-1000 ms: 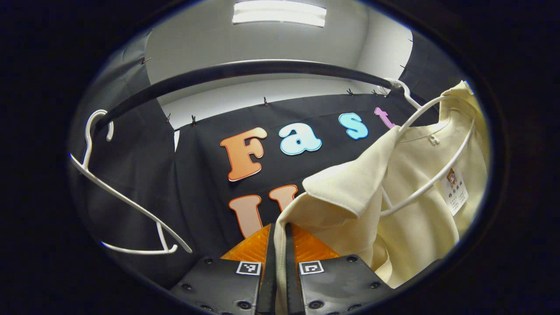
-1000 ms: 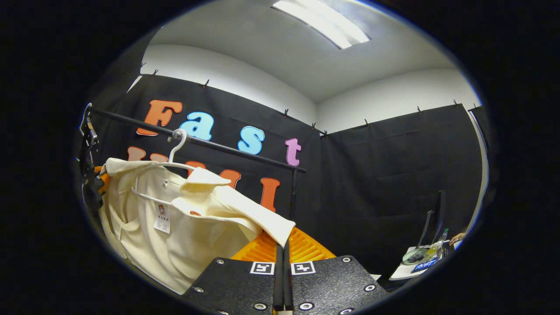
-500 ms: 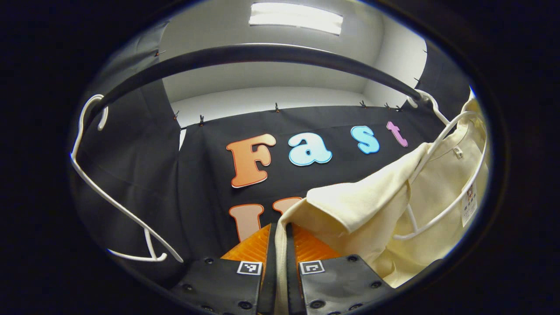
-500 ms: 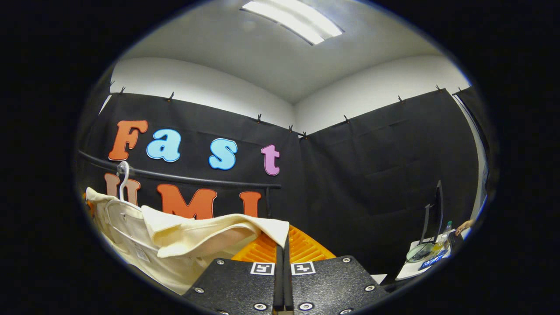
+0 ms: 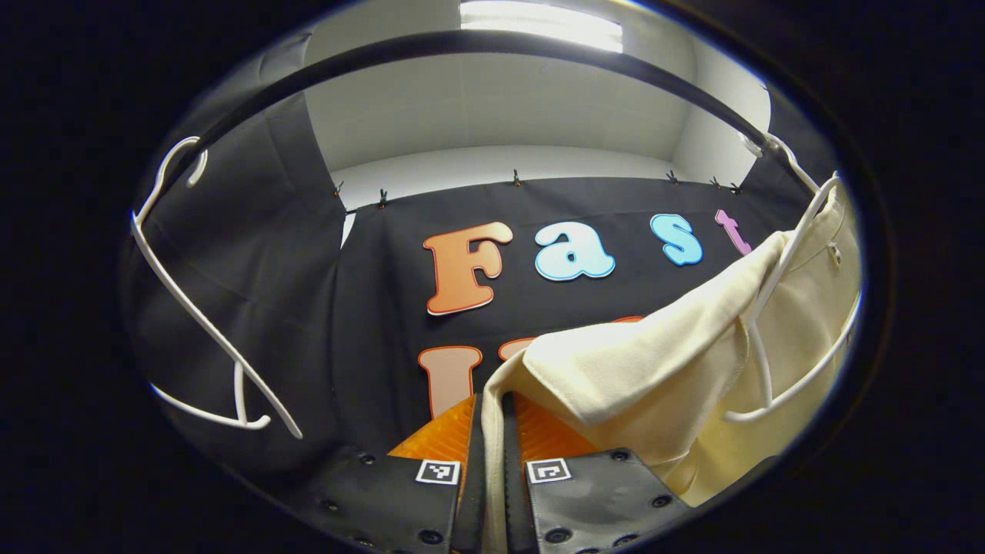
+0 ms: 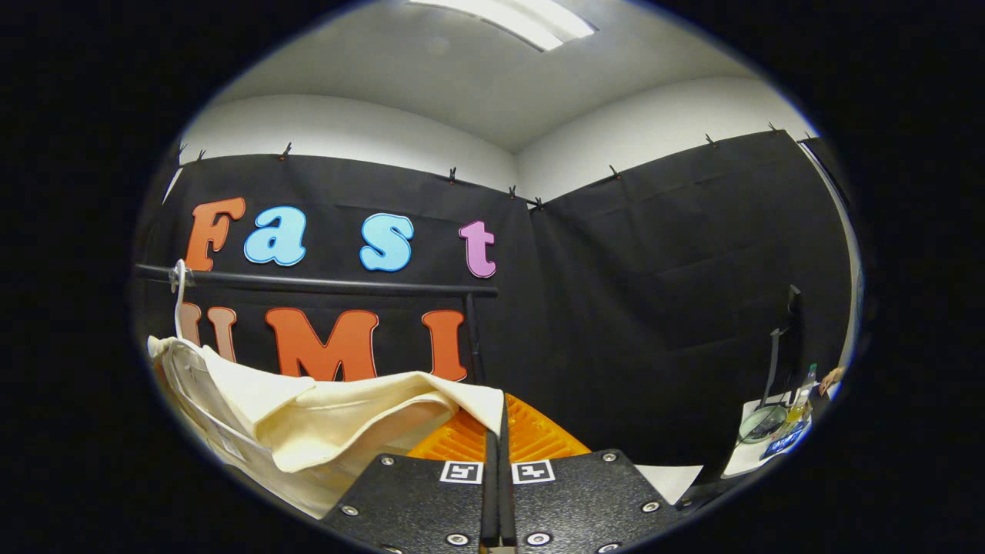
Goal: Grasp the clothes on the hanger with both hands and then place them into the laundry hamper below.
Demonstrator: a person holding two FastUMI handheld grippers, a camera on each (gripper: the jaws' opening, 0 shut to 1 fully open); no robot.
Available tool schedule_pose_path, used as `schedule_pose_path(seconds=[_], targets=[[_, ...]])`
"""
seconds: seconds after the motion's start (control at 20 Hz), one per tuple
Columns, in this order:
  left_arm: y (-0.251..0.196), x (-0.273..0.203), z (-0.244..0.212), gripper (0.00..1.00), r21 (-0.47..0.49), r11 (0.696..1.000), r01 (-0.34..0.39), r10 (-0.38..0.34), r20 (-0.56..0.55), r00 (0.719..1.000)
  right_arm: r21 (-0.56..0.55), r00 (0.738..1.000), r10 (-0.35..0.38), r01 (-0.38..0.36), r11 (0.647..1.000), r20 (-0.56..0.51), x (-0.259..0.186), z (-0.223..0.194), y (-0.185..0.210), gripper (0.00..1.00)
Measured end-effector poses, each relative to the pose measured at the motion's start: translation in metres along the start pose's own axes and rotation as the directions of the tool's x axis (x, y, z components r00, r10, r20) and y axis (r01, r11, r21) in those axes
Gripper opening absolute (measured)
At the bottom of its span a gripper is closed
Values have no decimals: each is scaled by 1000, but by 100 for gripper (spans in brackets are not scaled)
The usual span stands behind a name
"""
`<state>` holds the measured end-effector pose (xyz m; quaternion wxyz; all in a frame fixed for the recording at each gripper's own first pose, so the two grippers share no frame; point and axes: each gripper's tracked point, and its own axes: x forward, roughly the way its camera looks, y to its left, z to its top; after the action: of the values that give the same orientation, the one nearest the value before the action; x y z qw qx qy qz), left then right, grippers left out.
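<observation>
Here both the left gripper [image 5: 491, 431] and right gripper [image 6: 496, 438] pinch the cream shirt [image 5: 654, 369], its lower part cut off.

Recording booth/lab setup: black cloth walls [image 6: 654, 292] clipped up under white wall, ceiling strip light [image 5: 539, 14], clothes rail [image 6: 323, 285] w/ hangers, monitor [image 6: 785, 338] on side bench [image 6: 758, 455].

**Cream cloth against black and orange**

The garment [image 5: 662, 377] is showing a plain pale cream, unpatterned, hanging at three o'clock on a white hanger [image 5: 777, 308]. A second white hanger [image 5: 200, 331] is dangling at nine o'clock from the black rail [image 5: 462, 46]. The left gripper [image 5: 490, 431] is wearing ribbed orange fingers [image 5: 439, 438] under black plates with black-and-white square markers. The right gripper [image 6: 496, 442] is showing the same orange and speckled black, cream cloth lying at nine o'clock.
</observation>
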<state>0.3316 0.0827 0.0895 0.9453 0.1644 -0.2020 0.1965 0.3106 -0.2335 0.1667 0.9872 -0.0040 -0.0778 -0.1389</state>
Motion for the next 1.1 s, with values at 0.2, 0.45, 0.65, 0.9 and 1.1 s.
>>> schedule_pose_path(seconds=[0.2, 0.45, 0.65, 0.9, 1.1], targets=[[-4, -5, -30, 18, 25, 1000, 13, -12, -52, 999, -28, 997, 32, -34, 999, -65, -2, -40, 10, 0], [-12, -15, -64, 18, 48, 998, 37, -31, -126, 992, -52, 991, 57, -64, 997, -121, -13, -73, 17, 0], [-16, -30, -67, 18, 32, 998, 59, -54, -132, 990, -68, 985, 82, -93, 993, -153, -26, -96, 17, 0], [-30, -35, -82, 17, 71, 992, 105, -90, -190, 978, -29, 971, 90, -99, 995, -223, -9, -115, 21, 0], [-35, -44, -92, 17, 72, 988, 140, -120, -231, 965, 94, 967, 96, -76, 993, -236, 19, -96, 19, 0]])
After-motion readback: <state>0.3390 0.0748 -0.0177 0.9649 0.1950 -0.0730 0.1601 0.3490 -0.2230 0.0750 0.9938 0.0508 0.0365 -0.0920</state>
